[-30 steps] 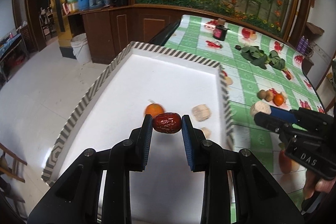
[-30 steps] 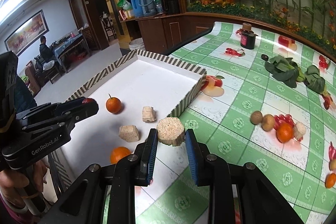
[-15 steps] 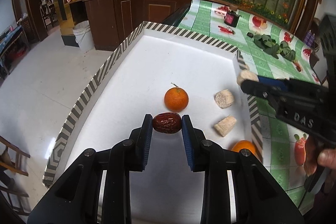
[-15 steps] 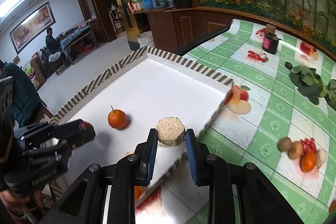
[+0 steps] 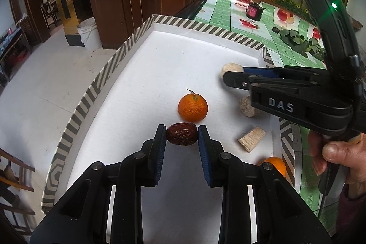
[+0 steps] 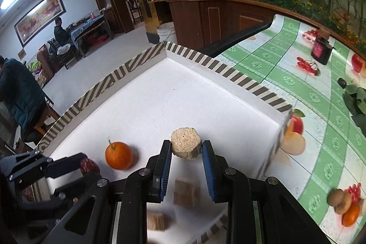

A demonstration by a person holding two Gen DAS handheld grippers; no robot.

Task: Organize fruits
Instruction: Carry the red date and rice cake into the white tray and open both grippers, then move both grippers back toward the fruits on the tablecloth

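Striped-rimmed white tray (image 5: 109,65) ahead holds tangerines and cut pieces; left gripper (image 5: 182,136) pinches a red date (image 5: 181,137), right gripper (image 6: 186,149) a round cut piece (image 6: 185,146), neither yet set down; fruit (image 6: 343,207) remains on the tablecloth.

Wrinkled glossy red date (image 5: 181,137), dimpled orange peel (image 5: 192,108), matt white cardboard tray (image 5: 160,65), glossy printed tablecloth (image 6: 320,106)

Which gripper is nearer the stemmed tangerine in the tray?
Left. The left gripper, clamping a red date, sits right beside the tangerine; the right gripper is farther off.
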